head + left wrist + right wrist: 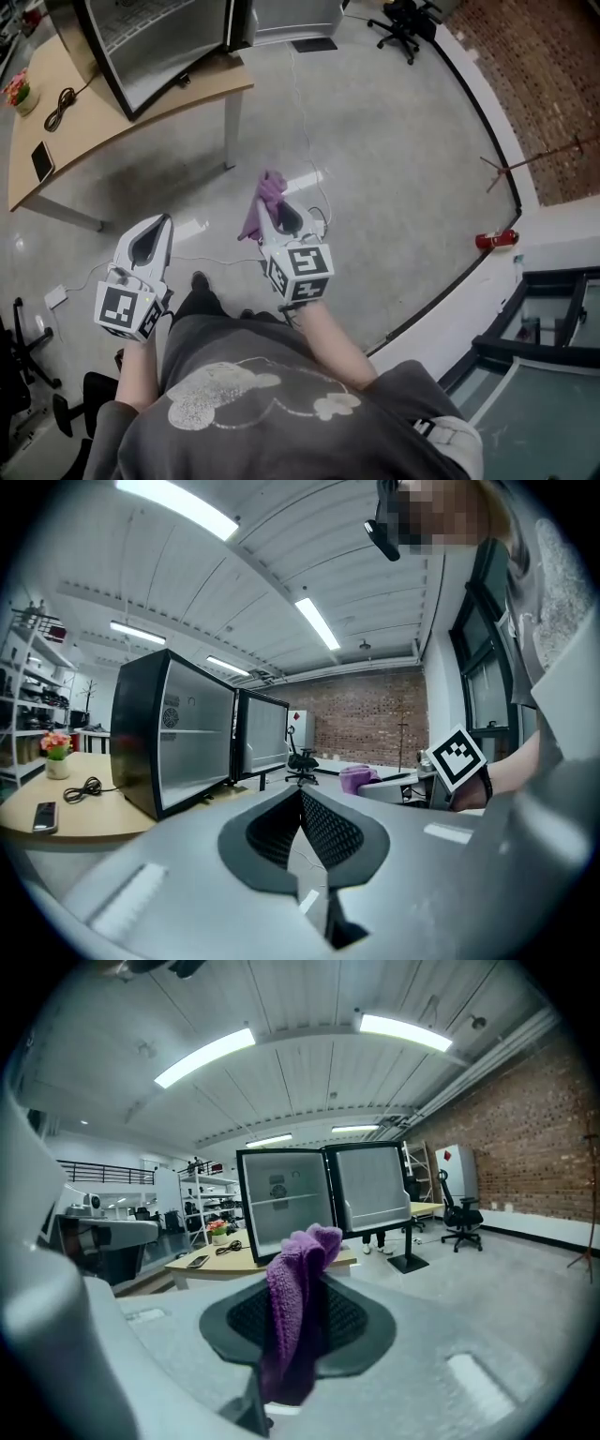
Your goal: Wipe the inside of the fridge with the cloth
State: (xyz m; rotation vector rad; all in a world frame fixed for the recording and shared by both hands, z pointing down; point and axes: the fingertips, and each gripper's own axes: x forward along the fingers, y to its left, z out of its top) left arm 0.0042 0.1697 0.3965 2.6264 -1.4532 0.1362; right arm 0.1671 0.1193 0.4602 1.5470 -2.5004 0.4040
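On beige wooden table (94, 127) at upper left: black mini fridge, door swung open (155, 47), well apart from both tools. Right gripper (270, 208) clamped on fuzzy purple cloth (259, 211); cloth pokes up past jaw tips, over grey floor (394, 141). Left gripper (159, 230): jaws pressed together, nothing between. Dark phone (42, 159) and black coiled cable (61, 105) lie on table.

No word or number is legible anywhere. The left cube (127, 309) and right cube (300, 272) bear only black-and-white square patterns. A sticker (277, 1186) inside the fridge (291, 1227), mid-frame in the right gripper view, is too blurred to read.
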